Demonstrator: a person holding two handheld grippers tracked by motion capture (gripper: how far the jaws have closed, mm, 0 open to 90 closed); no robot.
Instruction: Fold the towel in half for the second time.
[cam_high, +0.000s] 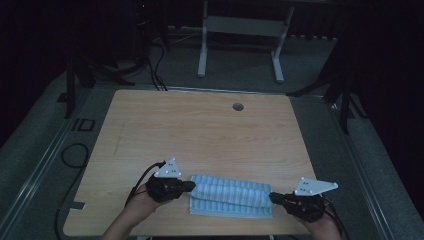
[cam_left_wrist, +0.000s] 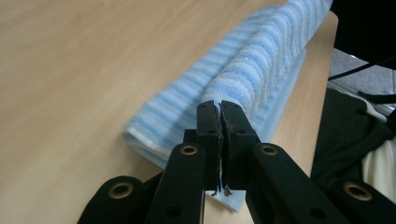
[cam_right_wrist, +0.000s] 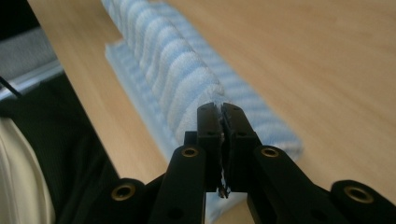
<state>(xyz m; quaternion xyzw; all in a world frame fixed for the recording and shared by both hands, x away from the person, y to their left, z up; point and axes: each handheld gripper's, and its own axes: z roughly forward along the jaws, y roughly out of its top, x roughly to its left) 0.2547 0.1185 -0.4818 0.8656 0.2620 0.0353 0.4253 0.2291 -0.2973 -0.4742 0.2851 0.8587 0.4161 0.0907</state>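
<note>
Folding striped towel (cam_high: 231, 196): left gripper (cam_high: 189, 186) and right gripper (cam_high: 273, 198) clamped on opposite ends; next, likely lowering held edge evenly over lower layer

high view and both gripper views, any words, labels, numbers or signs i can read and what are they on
"ID": large dark letters on the grey floor strip left of the wooden table, in the high view.
No print or tag can be seen on the blue striped towel, the left gripper, the right gripper, or their grey three-cornered plates.
Nothing else readable in the gripper views.
</note>
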